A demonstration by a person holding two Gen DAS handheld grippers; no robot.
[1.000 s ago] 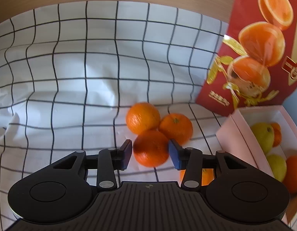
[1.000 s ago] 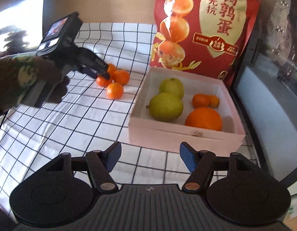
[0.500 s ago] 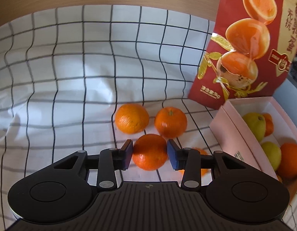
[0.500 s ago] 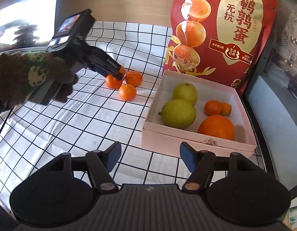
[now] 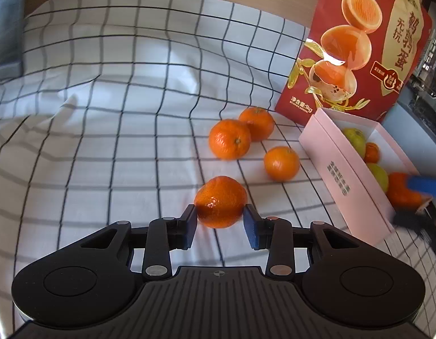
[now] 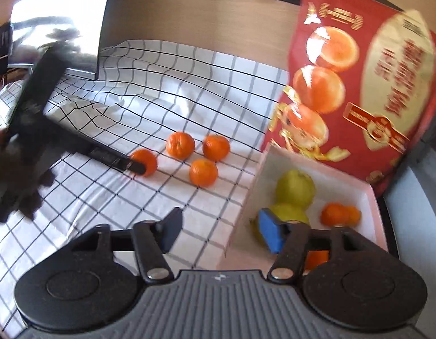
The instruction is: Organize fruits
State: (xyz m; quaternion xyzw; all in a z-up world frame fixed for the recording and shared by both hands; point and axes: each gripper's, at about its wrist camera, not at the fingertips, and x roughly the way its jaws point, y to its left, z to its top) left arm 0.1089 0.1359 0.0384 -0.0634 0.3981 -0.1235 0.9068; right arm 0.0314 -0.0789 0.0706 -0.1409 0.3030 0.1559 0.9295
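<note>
A white cloth with a black grid (image 5: 110,147) is covering the bench, rumpled toward the back, with a tall red foil snack bag (image 5: 367,45) standing against the wooden wall behind an open pale-pink cardboard box (image 5: 342,180).

The left tool (image 5: 219,223) is closing its jaws on a small round orange mandarin (image 5: 220,202), which is sitting right between the blue pads; the pads appear to be pressing its two sides, so it is looking gripped or very nearly so. Three more small orange mandarins (image 5: 281,163) are lying loose on the cloth between that fruit and the box.

The relation that matters: the box is lying to the right of the held mandarin and a little beyond it, with its long side wall facing the left tool and the loose mandarins partly in the way. So the carry, as I judge it, is needing a lift and a swing rightward over that wall.

The right tool (image 6: 222,233) is closing too, with no fruit pressed between its jaws; it is straddling the box's near wall, one pad inside beside the yellow-green pears (image 6: 295,188) and nearer to the box than the left.
</note>
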